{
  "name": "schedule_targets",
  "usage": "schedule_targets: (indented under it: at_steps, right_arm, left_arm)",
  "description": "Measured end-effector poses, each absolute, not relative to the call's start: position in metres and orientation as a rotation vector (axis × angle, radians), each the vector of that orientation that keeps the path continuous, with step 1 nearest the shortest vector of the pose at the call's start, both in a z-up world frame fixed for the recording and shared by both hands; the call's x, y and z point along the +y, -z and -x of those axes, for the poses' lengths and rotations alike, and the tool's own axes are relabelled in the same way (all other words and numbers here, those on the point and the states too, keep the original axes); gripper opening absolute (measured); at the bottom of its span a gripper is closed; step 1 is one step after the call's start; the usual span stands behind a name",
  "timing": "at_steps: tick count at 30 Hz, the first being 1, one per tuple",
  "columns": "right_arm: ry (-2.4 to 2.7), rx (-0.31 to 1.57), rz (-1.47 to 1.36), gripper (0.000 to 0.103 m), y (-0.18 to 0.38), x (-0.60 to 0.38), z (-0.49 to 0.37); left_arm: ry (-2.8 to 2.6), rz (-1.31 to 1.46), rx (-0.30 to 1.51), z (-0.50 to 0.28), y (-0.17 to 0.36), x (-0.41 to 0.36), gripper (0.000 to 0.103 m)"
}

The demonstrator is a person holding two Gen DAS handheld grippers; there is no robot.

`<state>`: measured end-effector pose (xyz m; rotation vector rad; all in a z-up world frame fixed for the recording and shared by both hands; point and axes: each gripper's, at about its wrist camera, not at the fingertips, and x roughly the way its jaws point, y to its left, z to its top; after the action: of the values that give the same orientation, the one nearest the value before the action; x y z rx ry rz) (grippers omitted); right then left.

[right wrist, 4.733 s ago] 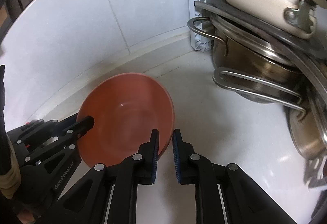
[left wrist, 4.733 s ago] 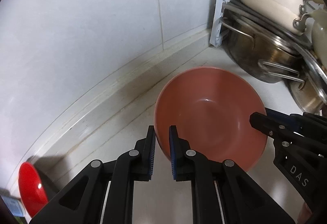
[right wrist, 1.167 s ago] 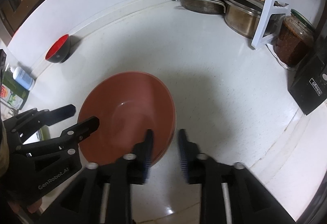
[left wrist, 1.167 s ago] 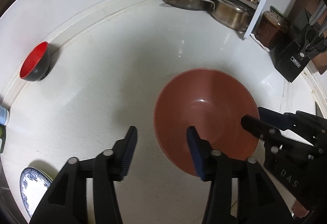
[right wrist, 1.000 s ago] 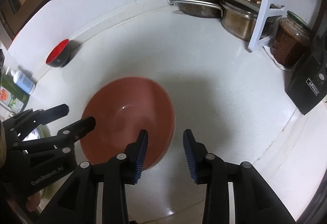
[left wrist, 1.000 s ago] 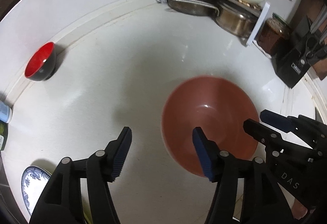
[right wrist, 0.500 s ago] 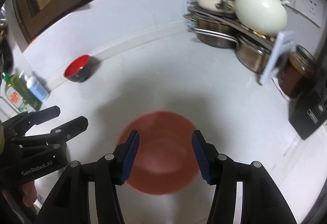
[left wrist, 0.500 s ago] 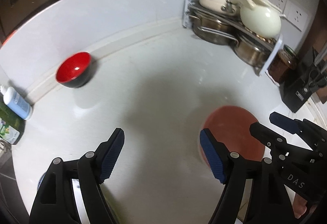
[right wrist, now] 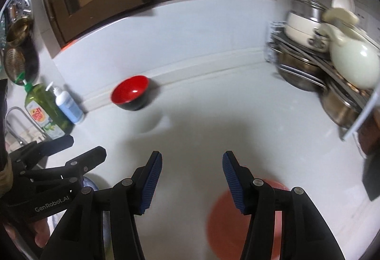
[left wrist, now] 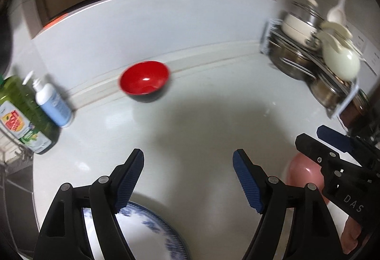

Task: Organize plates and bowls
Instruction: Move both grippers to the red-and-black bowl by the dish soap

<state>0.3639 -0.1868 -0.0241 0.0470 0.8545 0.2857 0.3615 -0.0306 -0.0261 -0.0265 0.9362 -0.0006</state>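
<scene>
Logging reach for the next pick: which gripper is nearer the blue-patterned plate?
Left. The left gripper hovers directly over the blue-patterned plate; the right gripper is off beside it, above the terracotta bowl.

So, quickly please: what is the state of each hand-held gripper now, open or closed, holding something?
Left hand-held gripper: open, holding nothing.
Right hand-held gripper: open, holding nothing.
</scene>
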Motion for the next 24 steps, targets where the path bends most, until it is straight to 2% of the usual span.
schedule_targets:
  at_steps: [16, 24]
  right_arm:
    - [-0.365, 0.830, -0.005, 0.054, 0.023, -0.094, -0.411]
    - [-0.367, 0.869, -0.044, 0.054, 0.044, -0.060, -0.445]
  left_arm:
    - [-0.165, 0.021, 0.891, -0.390, 0.026, 0.063, 0.077]
    - [-0.169, 0.042, 0.880, -0.422, 0.039, 0.098, 0.076]
